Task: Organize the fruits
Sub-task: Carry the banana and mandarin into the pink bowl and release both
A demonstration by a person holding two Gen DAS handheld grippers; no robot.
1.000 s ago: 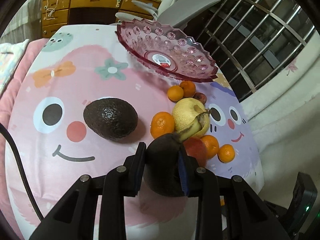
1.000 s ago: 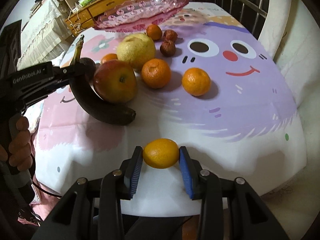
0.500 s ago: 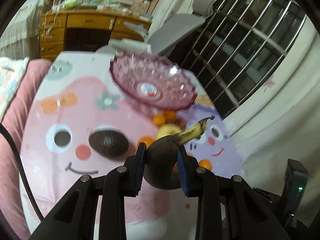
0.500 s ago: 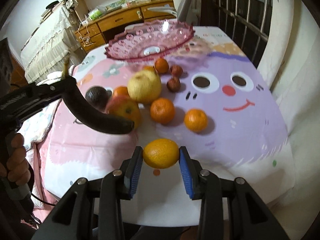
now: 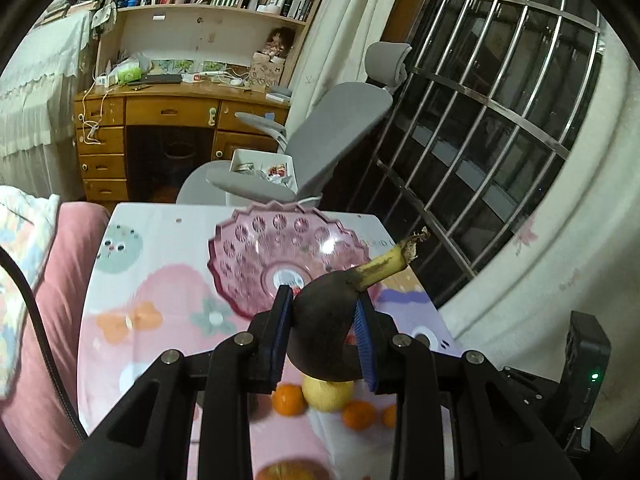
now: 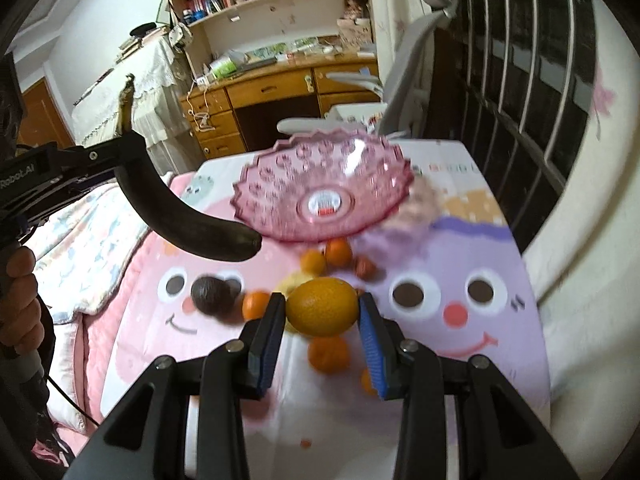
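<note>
The left tongs [image 5: 323, 334] pinch a blackened, overripe banana [image 5: 326, 322] near its stem end, above the counter [image 6: 460, 264]. Such a banana is probably very soft and light; a firm squeeze may burst the skin, so a gentle hold close to the stiffer stem seems wise. The right tongs [image 6: 322, 330] pinch an orange [image 6: 322, 307] across its middle; it looks firm, round and a little slippery. The pink glass bowl [image 6: 280, 176] stands behind the loose fruits and looks fragile.
</note>
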